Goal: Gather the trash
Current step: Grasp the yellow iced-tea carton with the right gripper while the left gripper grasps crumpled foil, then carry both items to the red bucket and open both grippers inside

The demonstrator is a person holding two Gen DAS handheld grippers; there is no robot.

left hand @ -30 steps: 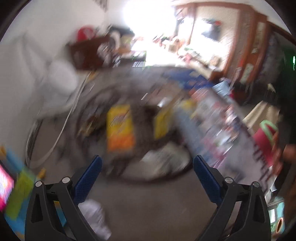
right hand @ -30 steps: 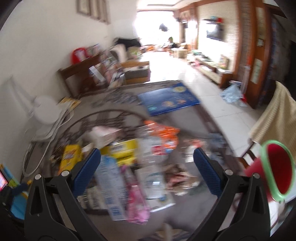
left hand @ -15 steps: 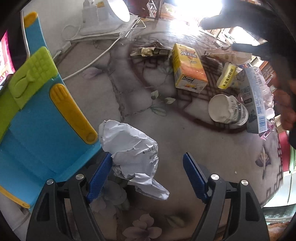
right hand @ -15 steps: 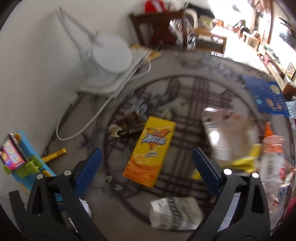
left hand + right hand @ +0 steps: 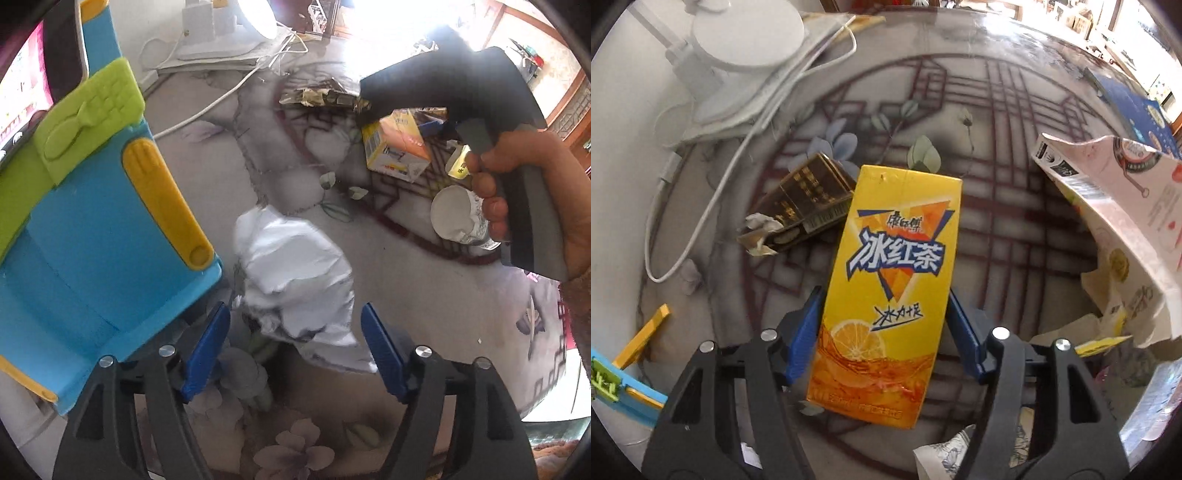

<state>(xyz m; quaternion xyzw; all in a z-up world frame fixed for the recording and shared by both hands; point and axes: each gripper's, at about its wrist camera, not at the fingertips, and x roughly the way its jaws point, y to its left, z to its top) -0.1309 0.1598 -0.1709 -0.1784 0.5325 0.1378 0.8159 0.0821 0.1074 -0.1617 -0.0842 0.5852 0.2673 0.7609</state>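
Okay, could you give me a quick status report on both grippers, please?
Left gripper open, straddling crumpled white paper. Right gripper open, blue fingers either side of yellow tea carton, contact unclear. Blue toy close beside paper.

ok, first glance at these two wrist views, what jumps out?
The yellow iced-tea carton fills the right wrist view, lying between the right gripper fingers. In the left view, crumpled white paper sits between the open left gripper fingers, beside a blue plastic toy.
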